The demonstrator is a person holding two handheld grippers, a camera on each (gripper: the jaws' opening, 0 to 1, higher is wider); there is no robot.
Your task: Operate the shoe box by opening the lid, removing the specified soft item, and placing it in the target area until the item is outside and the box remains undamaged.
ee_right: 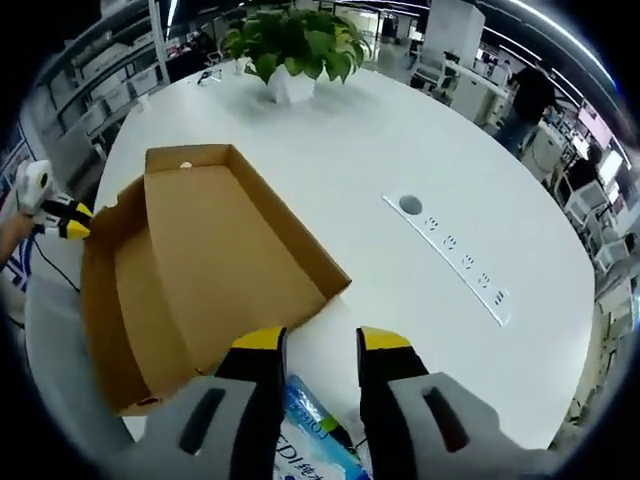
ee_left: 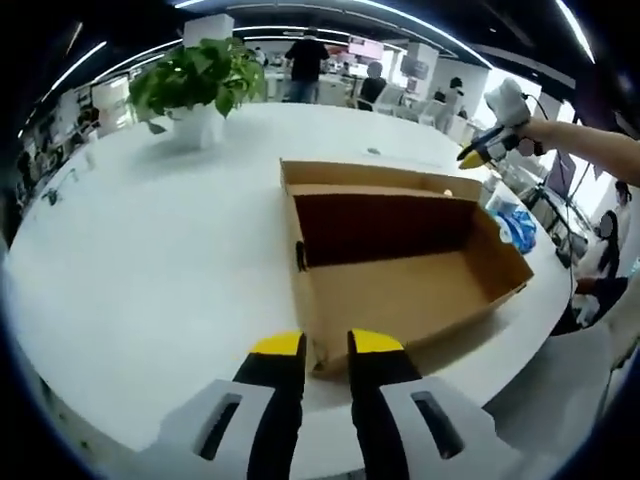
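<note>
The shoe box [ee_left: 400, 270] is open and lies on the white table [ee_left: 150, 260], in the centre and right of the left gripper view. Its inside looks bare brown cardboard, with a dark back wall. In the right gripper view the same box [ee_right: 200, 270] takes the left half of the frame, and its near corner points to the lower middle.

A soft blue and white packet [ee_right: 310, 435] lies at the bottom of the right gripper view, outside the box, between the jaws of the right gripper [ee_right: 320, 345]. The jaws stand apart and I cannot tell if they touch the packet. In the left gripper view this packet [ee_left: 515, 225] is just beside the right wall of the box.

The left gripper [ee_left: 325, 345] is at the bottom centre of its view, close to the near edge of the box, with the jaws a little apart and nothing between them.

A potted plant [ee_left: 195, 85] stands on the table, upper left, well apart from the box. A strip of sockets [ee_right: 455, 255] is set in the table, right of centre in the right gripper view.
</note>
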